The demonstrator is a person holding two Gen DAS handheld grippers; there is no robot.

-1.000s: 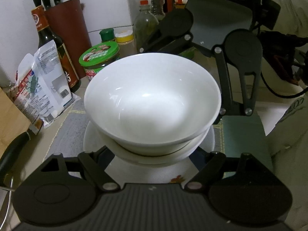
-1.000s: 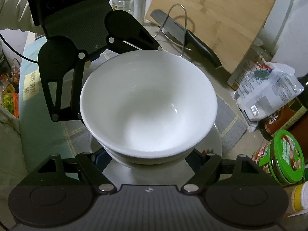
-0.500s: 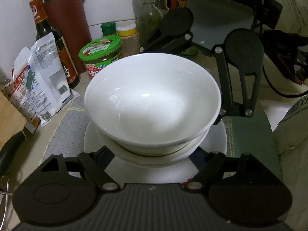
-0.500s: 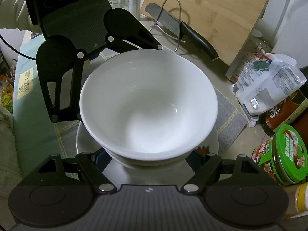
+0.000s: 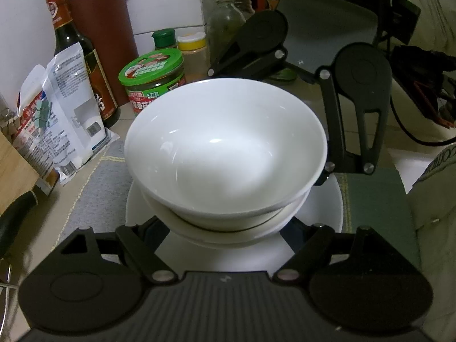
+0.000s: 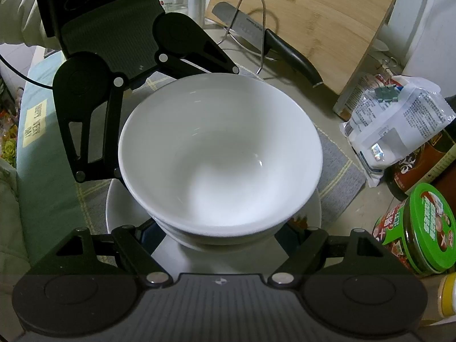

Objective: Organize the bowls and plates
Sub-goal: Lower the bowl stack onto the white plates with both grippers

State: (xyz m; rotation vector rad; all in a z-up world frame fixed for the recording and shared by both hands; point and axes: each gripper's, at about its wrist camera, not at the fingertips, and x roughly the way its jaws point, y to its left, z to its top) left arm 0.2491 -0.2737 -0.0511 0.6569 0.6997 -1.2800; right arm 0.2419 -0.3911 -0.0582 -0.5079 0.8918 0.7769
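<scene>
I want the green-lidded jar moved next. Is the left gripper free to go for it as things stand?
Probably not: the left gripper is closed on the stacked white bowls, as is the right gripper. The green-lidded jar stands beyond them, unobstructed.

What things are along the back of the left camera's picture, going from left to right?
White bag → dark sauce bottle → brown knife block → green-lidded jar → yellow-capped jar → clear bottle with orange cap.
</scene>
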